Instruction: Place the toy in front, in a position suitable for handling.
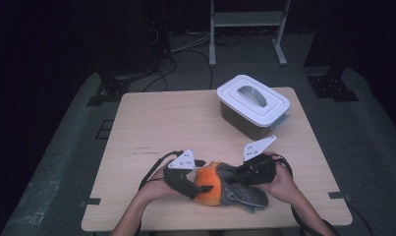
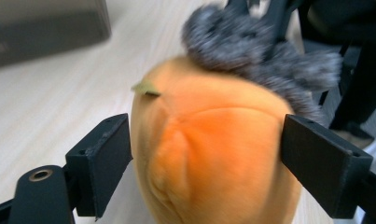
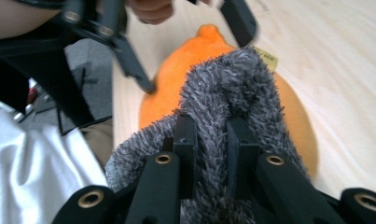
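An orange plush toy (image 1: 209,186) lies at the near edge of the tabletop (image 1: 161,123), between the two hands. A grey fuzzy fabric piece (image 1: 242,192) lies against its right side, draped partly over it. The left gripper (image 1: 201,189) sits at the toy's left end; its fingers (image 2: 101,161) stand apart on either side of the orange body, close to it, with no clear press visible. The right gripper (image 1: 237,178) has its fingers (image 3: 185,140) closed tight on a fold of the grey fabric. A lidded white storage box (image 1: 253,104) with a grey handle stands far right, well apart.
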{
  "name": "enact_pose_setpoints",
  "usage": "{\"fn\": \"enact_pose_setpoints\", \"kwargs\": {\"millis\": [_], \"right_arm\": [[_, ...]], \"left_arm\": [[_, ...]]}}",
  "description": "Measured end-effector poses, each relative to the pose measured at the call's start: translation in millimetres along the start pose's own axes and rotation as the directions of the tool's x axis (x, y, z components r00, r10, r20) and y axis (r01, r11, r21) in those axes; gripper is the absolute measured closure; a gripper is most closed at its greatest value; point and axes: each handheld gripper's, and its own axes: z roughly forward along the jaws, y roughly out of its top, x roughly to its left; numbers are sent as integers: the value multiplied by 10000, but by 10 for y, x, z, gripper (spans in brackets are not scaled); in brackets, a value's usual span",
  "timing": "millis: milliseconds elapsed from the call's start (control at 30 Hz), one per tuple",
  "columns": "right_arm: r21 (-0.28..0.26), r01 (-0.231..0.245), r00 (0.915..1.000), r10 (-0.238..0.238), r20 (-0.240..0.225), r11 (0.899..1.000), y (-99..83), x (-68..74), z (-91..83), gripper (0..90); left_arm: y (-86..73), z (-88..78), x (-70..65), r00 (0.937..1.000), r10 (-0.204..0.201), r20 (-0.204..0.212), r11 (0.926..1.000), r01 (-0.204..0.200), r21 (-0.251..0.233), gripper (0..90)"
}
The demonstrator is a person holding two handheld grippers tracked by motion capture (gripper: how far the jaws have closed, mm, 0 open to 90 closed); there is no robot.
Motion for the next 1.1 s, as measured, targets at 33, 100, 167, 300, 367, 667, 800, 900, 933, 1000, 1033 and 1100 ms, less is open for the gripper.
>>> {"fn": "enact_pose_setpoints", "kwargs": {"millis": [33,100,167,300,367,667,800,900,933,1000,1033,1100], "right_arm": [[67,74,9999,-73,-141,10000,6,16,18,763],[209,82,9987,-71,-504,9997,0,46,61,763],[182,73,9980,-61,-623,9998,0,45,56,764],[-133,234,9983,-241,-533,9996,28,57,-26,764],[-771,244,9996,-256,-142,9967,51,58,-123,758],[-239,-67,9996,73,258,9997,-76,-64,-3,764],[-12,-10,10000,10,52,10000,-58,3,20,764],[94,68,9999,-67,-139,9999,-53,56,69,765],[97,128,9999,-127,-103,9999,-49,72,83,765],[93,113,9999,-112,-125,9999,-44,72,102,766],[35,72,9999,-71,-104,10000,-44,64,106,766],[4,-3,9998,3,-196,10000,-42,54,117,766]], "left_arm": [[-13,17,1,9997,-63,225,9998,59,168,170],[-23,19,-34,9984,539,156,9983,-542,204,343],[-2,-12,-83,9890,1466,-220,9890,-1461,210,400],[35,-60,-160,9479,3011,-1043,9531,-3026,17,457],[33,-71,-173,9341,3374,-1169,9395,-3419,-200,446],[-22,-56,-54,9857,1630,-425,9865,-1635,-94,213],[-70,-70,33,9979,423,-488,9991,-421,50,191],[-77,-85,67,9955,184,-927,9998,-174,117,231],[-76,-99,77,9932,121,-1155,9999,-110,102,231],[-72,-129,92,9923,-19,-1236,10000,19,-5,231],[-70,-143,93,9937,-22,-1121,10000,14,-70,230],[-54,-153,72,9968,-11,-797,9995,-14,-307,210]]}}
